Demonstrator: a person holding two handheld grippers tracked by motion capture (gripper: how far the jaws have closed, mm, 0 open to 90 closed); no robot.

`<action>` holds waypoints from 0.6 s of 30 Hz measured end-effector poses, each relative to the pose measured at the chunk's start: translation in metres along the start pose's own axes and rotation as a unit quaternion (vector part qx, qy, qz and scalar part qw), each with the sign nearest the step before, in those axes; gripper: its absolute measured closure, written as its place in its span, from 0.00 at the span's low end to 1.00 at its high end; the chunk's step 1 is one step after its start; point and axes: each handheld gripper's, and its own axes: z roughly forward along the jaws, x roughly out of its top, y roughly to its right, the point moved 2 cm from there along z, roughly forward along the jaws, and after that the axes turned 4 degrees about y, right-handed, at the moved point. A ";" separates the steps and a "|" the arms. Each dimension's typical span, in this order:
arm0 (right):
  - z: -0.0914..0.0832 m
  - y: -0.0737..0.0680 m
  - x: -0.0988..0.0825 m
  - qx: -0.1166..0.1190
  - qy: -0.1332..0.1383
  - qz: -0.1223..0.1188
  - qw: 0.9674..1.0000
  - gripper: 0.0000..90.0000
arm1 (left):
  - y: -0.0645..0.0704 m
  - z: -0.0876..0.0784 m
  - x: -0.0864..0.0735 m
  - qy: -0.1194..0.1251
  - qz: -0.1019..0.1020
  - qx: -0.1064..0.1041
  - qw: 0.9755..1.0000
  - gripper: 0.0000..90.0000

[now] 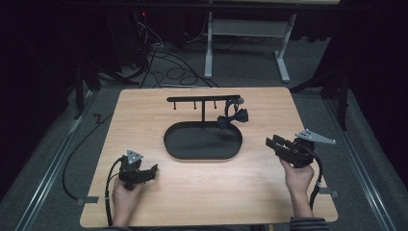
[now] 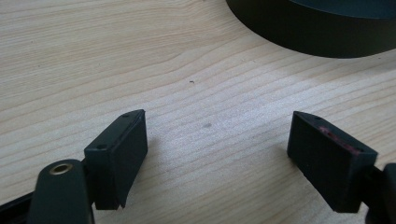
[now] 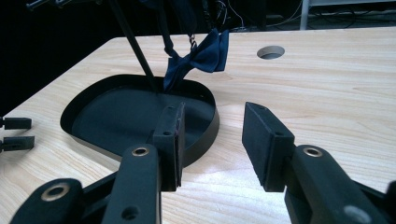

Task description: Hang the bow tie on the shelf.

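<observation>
A black oval tray (image 1: 169, 145) lies mid-table, and a black T-shaped hook stand (image 1: 203, 99) rises from it. A dark blue bow tie (image 1: 234, 118) hangs from the stand's right end, over the tray's right rim. My left gripper (image 1: 153, 169) rests low at the table's front left and points toward the tray. In its own view the left gripper (image 2: 217, 126) is open over bare wood, with the tray's wall (image 2: 303, 32) ahead. To the right of the tray, my right gripper (image 1: 270, 143) faces it. Here too the right gripper (image 3: 214, 116) is open with nothing between its jaws; the bow tie (image 3: 201, 58) and the stand's post (image 3: 135, 46) are beyond.
The wooden table (image 1: 202, 192) has a round hole (image 3: 270, 52) behind the tray. Cables (image 1: 168, 72) and a white desk frame (image 1: 245, 29) stand on the floor past the far edge. The left gripper's jaw tips (image 3: 16, 133) appear at the far left of the right gripper view.
</observation>
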 end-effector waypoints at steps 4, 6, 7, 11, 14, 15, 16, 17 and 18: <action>-0.001 -0.001 -0.003 0.001 0.000 0.000 1.000 0.68 | 0.000 0.000 0.000 0.000 0.000 0.000 1.000 0.23; -0.001 -0.001 -0.004 0.001 -0.001 -0.001 1.000 0.68 | 0.000 0.000 0.000 0.000 0.000 0.000 1.000 0.23; -0.002 -0.002 -0.005 0.001 -0.002 0.000 1.000 0.68 | 0.000 0.000 0.000 0.000 0.000 0.000 1.000 0.23; -0.002 -0.002 -0.008 0.003 -0.004 0.004 1.000 0.68 | 0.000 0.000 0.000 0.000 0.000 0.000 1.000 0.23; -0.002 -0.001 -0.011 0.006 -0.007 0.005 1.000 0.67 | 0.000 0.000 0.000 0.000 0.000 0.000 1.000 0.23; -0.002 -0.001 -0.012 0.006 -0.009 0.006 1.000 0.67 | 0.000 0.000 0.000 0.000 0.000 0.000 1.000 0.23; -0.001 -0.002 -0.013 0.006 -0.011 0.009 1.000 0.67 | 0.000 0.000 0.000 0.000 0.000 0.000 1.000 0.23; -0.001 -0.002 -0.014 0.007 -0.012 0.009 1.000 0.67 | 0.000 0.000 0.000 0.000 0.000 0.000 1.000 0.23; -0.001 -0.002 -0.016 0.007 -0.013 0.009 1.000 0.67 | 0.000 0.000 0.000 0.000 0.000 0.000 1.000 0.23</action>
